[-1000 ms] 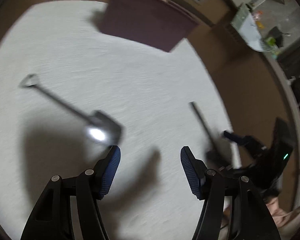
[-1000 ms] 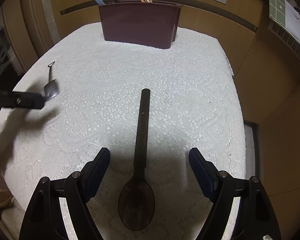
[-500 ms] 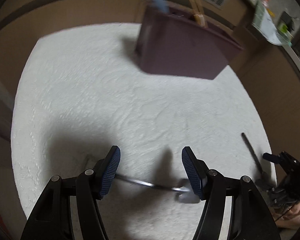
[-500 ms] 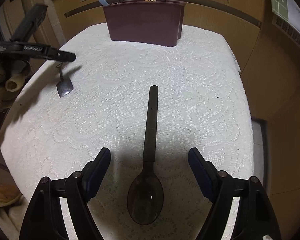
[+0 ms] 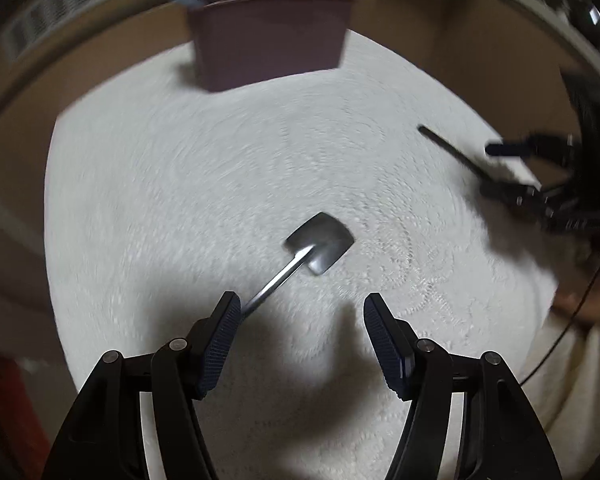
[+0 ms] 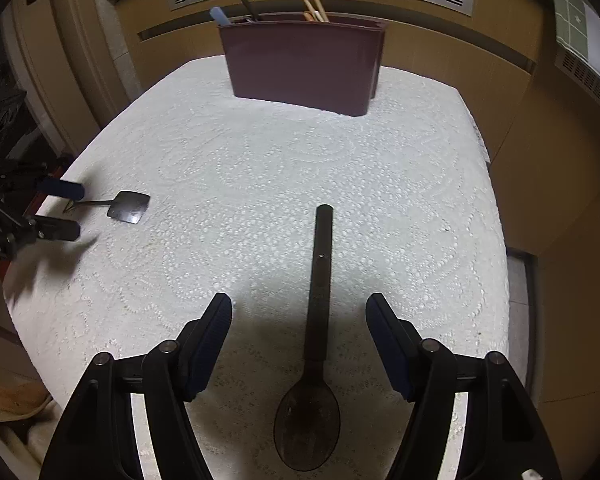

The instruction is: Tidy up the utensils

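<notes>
White lace tablecloth [image 6: 380, 184] lies bare between spoon [image 6: 314, 344] and holder [image 6: 304, 64].

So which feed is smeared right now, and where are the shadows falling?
Left wrist view: motion blur smears the cloth and maroon holder; the metal spatula stays readable. Right wrist view: sharp; the right tool casts a dark shadow across the black spoon, fisheye bending the edges.

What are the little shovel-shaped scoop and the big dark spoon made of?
The scoop looks like polished metal: grey, with bright glints along its thin handle. The spoon looks like dark, smoky plastic, slightly see-through in the bowl, though that is less certain.
</notes>
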Demonstrator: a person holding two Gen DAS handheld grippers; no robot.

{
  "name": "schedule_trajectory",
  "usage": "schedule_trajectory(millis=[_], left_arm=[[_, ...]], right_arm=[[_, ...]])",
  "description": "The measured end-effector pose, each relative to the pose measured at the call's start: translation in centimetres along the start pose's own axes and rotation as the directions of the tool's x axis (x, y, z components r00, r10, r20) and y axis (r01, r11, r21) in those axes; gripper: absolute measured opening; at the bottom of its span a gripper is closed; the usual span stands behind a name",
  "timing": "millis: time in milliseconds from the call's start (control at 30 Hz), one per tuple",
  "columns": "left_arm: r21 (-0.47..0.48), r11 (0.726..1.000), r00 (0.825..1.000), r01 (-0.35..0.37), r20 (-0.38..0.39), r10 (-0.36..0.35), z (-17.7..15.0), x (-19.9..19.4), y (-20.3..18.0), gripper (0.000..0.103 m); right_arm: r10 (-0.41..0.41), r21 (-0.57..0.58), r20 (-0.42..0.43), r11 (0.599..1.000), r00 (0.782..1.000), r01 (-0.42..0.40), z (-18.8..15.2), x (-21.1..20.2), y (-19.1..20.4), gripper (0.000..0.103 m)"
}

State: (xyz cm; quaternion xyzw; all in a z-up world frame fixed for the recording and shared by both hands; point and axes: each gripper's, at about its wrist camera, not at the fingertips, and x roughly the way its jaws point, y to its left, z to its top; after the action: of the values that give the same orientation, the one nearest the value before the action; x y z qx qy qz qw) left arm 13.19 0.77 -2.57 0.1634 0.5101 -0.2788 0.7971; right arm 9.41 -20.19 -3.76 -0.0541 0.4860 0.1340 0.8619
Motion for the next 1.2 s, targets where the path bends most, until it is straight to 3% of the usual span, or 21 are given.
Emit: schedule_trajectory(millis=[133, 233, 300, 367, 433, 467, 567, 633, 700, 800, 900, 933, 1000, 1067, 1133, 1200], left_arm=[[0.060, 0.997, 0.996, -0.054, -0.071, 0.058, 1.6, 2.9, -0.7, 0.067], [-0.023, 0.999, 0.998, -0.028, -0.051, 0.027, 2.7, 3.4, 0.6, 0.062], [-0.084, 0.996, 0.999, -0.041, -0.014, 0.040, 2.4, 3.2, 1.0, 0.058], [-0.109, 0.993, 0.998, -0.051, 0.021, 0.054, 2.0, 2.8, 0.4, 0.039], [-0.162, 0.984, 0.993, -0.078, 0.080, 0.092, 1.5, 2.0, 0.1, 0.029], [-0.197, 0.977, 0.989, -0.076, 0.110, 0.099, 1.2, 1.5, 0.1, 0.022], [-0.306, 0.951, 0.977, -0.044, 0.185, 0.105, 0.5, -0.2, 1.0, 0.016], [-0.341, 0.939, 0.968, -0.043, 0.219, 0.124, 0.4, -1.1, 1.3, 0.016], [-0.351, 0.935, 0.964, -0.054, 0.226, 0.140, 0.7, -1.4, 1.3, 0.016], [-0.270, 0.961, 0.973, -0.060, 0.200, 0.117, 1.1, -1.5, 0.5, 0.016], [-0.114, 0.991, 0.987, -0.075, 0.130, 0.090, 1.5, -0.9, -0.2, 0.022], [-0.068, 0.993, 0.989, -0.098, 0.103, 0.105, 1.5, -0.5, -0.3, 0.029], [-0.007, 0.989, 0.987, -0.149, 0.064, 0.149, 1.5, 0.3, -0.1, 0.034], [0.067, 0.987, 0.989, -0.148, 0.005, 0.148, 1.4, 1.6, 0.1, 0.040], [0.104, 0.986, 0.991, -0.132, -0.007, 0.134, 1.5, 1.9, 0.0, 0.048], [0.136, 0.975, 0.984, -0.174, -0.004, 0.176, 1.9, 2.3, -0.3, 0.048]], right_arm=[[0.013, -0.022, -0.018, 1.000, 1.000, -0.013, 0.1, -0.1, 0.3, 0.048], [0.031, -0.018, -0.026, 0.999, 0.999, -0.032, -0.3, -0.4, -0.2, 0.042], [0.042, 0.004, -0.027, 0.999, 0.999, -0.042, -0.3, -0.5, -0.9, 0.041], [0.060, 0.042, -0.034, 0.997, 0.998, -0.058, 0.1, -0.1, -1.6, 0.041], [0.054, 0.069, -0.025, 0.996, 0.998, -0.052, 1.0, 0.8, -2.0, 0.041], [0.042, 0.072, -0.027, 0.997, 0.999, -0.040, 1.4, 1.3, -2.0, 0.034], [0.002, 0.060, -0.069, 0.998, 0.998, 0.002, 2.6, 3.2, -1.5, 0.015], [-0.032, 0.023, -0.067, 0.999, 0.997, 0.033, 3.0, 3.4, -0.8, 0.012], [-0.014, 0.013, -0.063, 1.000, 0.998, 0.015, 3.3, 3.0, -0.5, 0.012], [-0.012, 0.000, -0.029, 1.000, 1.000, 0.012, 3.7, 1.5, -0.3, 0.012], [0.004, 0.007, -0.013, 1.000, 1.000, -0.004, 3.6, 0.6, -0.7, 0.012], [0.010, 0.010, -0.016, 1.000, 1.000, -0.010, 3.5, 0.5, -0.8, 0.012], [0.016, 0.016, -0.025, 1.000, 1.000, -0.015, 3.1, 0.5, -0.8, 0.012], [0.025, 0.023, -0.039, 0.999, 0.999, -0.025, 2.7, 0.8, -0.9, 0.012], [0.033, 0.025, -0.048, 0.999, 0.998, -0.032, 2.4, 1.0, -0.9, 0.012], [0.035, 0.020, -0.054, 0.999, 0.998, -0.034, 2.3, 1.0, -1.0, 0.012]])
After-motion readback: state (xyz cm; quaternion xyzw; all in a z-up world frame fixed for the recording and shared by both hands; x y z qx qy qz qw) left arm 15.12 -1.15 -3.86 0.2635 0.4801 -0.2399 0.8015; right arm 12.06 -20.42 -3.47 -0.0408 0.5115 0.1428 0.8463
